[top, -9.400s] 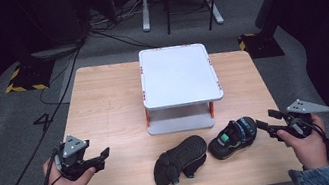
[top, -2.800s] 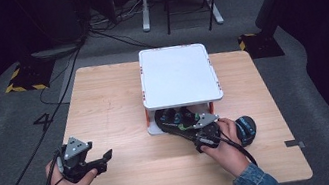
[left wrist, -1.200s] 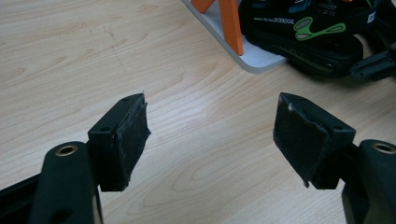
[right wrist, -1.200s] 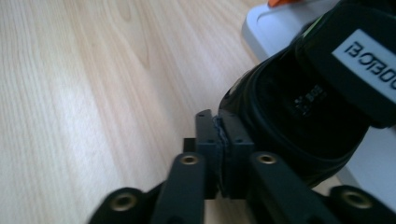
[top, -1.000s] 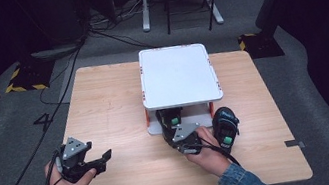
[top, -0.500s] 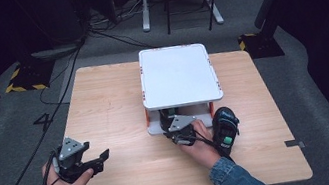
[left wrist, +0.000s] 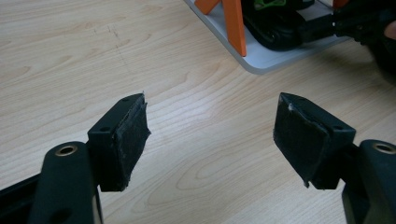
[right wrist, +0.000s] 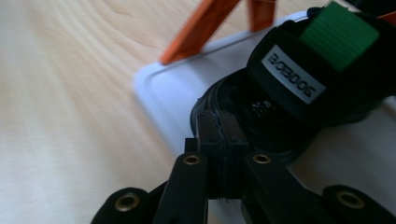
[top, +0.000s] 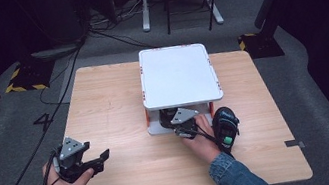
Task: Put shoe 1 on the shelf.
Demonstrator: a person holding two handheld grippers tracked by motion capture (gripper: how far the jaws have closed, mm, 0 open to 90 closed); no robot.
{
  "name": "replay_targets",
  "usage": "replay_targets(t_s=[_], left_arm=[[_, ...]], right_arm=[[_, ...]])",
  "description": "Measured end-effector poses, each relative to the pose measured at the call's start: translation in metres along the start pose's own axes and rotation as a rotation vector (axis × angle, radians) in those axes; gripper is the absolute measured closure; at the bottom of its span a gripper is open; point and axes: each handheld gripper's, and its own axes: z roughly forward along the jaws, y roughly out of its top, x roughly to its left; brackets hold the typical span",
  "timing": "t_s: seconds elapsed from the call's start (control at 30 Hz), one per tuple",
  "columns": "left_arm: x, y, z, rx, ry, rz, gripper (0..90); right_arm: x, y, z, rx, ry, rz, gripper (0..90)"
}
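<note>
— Progress? One black sandal [right wrist: 299, 88] placed on the lower tier of the white shelf rack [top: 177, 72], pinched at its rim by the right hand-held gripper [right wrist: 217, 140].

— Remaining? Second sandal [top: 225, 128] left on the worktop [top: 113, 101] just right of the rack; left hand-held gripper [left wrist: 212, 135] spread wide, holding nothing.

Left half of the counter [top: 104, 107] lay bare, open to a pass from the left gripper [top: 97, 160], fingers [left wrist: 125, 135] spread wide over plain wood. Lower tier of the white shelf [top: 177, 74] was crowded: a black sandal [right wrist: 299, 88] on its tray, orange legs [left wrist: 233, 25] at the corners, the right gripper [top: 178, 126] at its front. Right of that hand [top: 203, 141], a second sandal [top: 225, 125] stood in the way.
</note>
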Motion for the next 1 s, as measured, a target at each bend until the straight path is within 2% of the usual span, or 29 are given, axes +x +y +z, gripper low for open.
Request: replay_targets(t_s=[0.07,0.23,0.3,0.4,0.47,0.6,0.7,0.8,0.9,0.97,1.0], left_arm=[[0.001,0.0,0.001,-0.002,-0.003,0.0,26.8],[0.001,0.0,0.0,-0.004,-0.004,-0.004,26.8],[0.001,0.0,0.0,-0.004,-0.002,-0.006,26.8],[0.001,0.0,0.0,-0.003,-0.005,-0.003,26.8],[0.001,0.001,0.001,-0.001,-0.009,-0.002,26.8],[0.0,0.004,0.004,0.0,-0.018,0.004,26.7],[-0.002,0.007,0.008,0.005,-0.028,0.007,26.7],[-0.004,0.009,0.013,0.006,-0.04,0.017,26.3],[-0.005,0.012,0.016,0.012,-0.052,0.028,26.1],[-0.007,0.015,0.017,0.009,-0.06,0.034,25.7],[-0.008,0.016,0.017,0.006,-0.064,0.035,25.4]], right_arm=[[-0.003,0.0,0.004,-0.003,-0.035,-0.002,89.5],[-0.002,-0.001,0.009,-0.009,-0.063,0.01,86.5],[-0.001,0.0,0.007,-0.017,-0.062,0.017,80.2],[0.003,0.001,0.0,-0.031,-0.027,0.02,76.8],[0.011,0.004,-0.014,-0.064,-0.024,-0.012,73.3],[0.021,0.01,-0.044,-0.122,-0.004,-0.001,66.1],[0.023,0.009,-0.072,-0.147,0.006,0.049,58.1],[0.02,-0.001,-0.099,-0.177,0.018,0.112,51.2],[0.015,-0.013,-0.122,-0.198,0.024,0.149,46.8],[0.012,-0.019,-0.133,-0.184,0.025,0.169,44.8],[0.009,-0.023,-0.142,-0.197,0.025,0.186,43.9]])
